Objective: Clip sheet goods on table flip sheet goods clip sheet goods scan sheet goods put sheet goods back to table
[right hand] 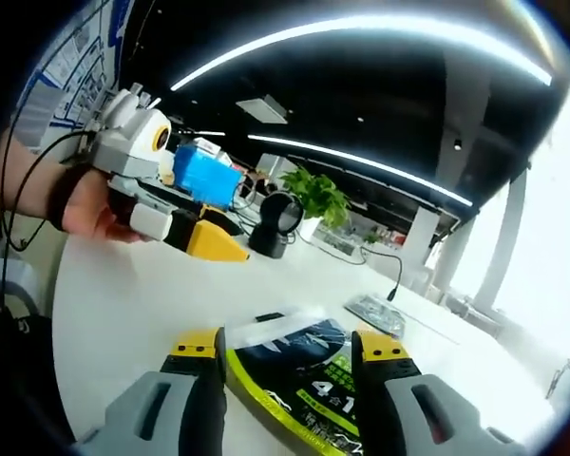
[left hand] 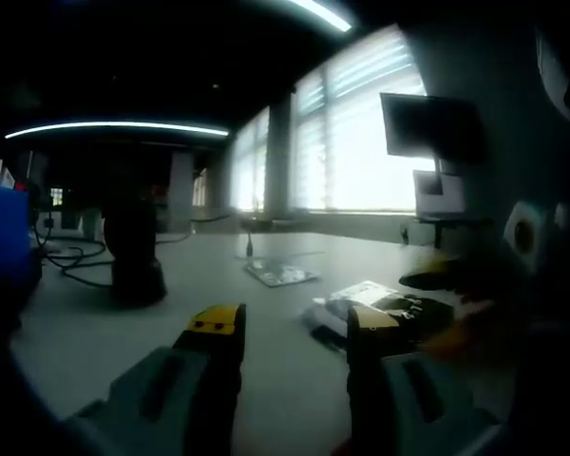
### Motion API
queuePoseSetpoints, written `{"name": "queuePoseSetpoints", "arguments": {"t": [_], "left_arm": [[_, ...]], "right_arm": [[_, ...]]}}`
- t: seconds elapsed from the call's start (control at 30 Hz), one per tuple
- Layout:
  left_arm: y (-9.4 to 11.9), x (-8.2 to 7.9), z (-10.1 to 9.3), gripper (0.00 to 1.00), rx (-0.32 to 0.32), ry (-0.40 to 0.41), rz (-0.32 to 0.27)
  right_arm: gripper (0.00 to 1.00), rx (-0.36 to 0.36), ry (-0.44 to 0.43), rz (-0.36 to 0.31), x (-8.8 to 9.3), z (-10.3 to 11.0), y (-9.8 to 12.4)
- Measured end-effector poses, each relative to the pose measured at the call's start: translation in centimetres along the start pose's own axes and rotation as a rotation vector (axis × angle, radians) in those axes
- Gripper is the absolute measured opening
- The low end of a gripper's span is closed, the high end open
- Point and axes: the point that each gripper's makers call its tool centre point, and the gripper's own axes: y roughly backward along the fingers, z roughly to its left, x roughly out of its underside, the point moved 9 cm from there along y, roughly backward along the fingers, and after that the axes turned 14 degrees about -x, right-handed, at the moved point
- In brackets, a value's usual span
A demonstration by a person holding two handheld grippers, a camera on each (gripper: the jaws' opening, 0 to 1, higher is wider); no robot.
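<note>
Your right gripper point(right hand: 290, 350) stands open, its jaws straddling the near end of the sheet goods point(right hand: 304, 375), a dark packet with a yellow-green border lying flat on the white table point(right hand: 123, 313); whether the pads touch it I cannot tell. Its long axis looks to run forward along your jaws, so this hand is nearer. Your left gripper point(left hand: 290, 328) is open, holding nothing, with the packet just ahead and to its right.

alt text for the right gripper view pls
The right gripper straddles a black-and-green printed packet lying on a white table, jaws open. The left gripper, hand-held, hovers beyond, near a black desk scanner and potted plant.
</note>
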Motion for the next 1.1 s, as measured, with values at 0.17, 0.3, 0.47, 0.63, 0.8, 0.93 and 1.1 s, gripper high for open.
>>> {"name": "queuePoseSetpoints", "arguments": {"t": [0.17, 0.3, 0.47, 0.63, 0.8, 0.93, 1.1], "left_arm": [[0.0, 0.0, 0.0, 0.36, 0.003, 0.003, -0.001], [0.0, 0.0, 0.0, 0.36, 0.004, 0.004, -0.002], [0.0, 0.0, -0.1, 0.36, 0.004, 0.005, -0.003], [0.0, 0.0, 0.0, 0.36, 0.004, 0.005, -0.003], [0.0, 0.0, 0.0, 0.36, 0.004, 0.004, -0.002], [0.0, 0.0, 0.0, 0.36, 0.004, 0.004, -0.002], [0.0, 0.0, 0.0, 0.36, 0.004, 0.005, -0.002]], "right_arm": [[0.41, -0.017, -0.013, 0.024, 0.4, 0.3, -0.2], [0.36, -0.024, -0.069, 0.028, 0.6, 0.3, -0.4], [0.31, -0.038, -0.134, 0.032, 0.8, 0.6, -0.4], [0.20, -0.069, -0.205, 0.042, 0.9, 1.0, -0.6], [0.14, -0.083, -0.258, 0.050, 1.0, 1.2, -0.7], [0.06, -0.093, -0.277, 0.065, 1.0, 1.4, -0.7], [0.02, -0.096, -0.278, 0.068, 1.1, 1.3, -0.7]]}}
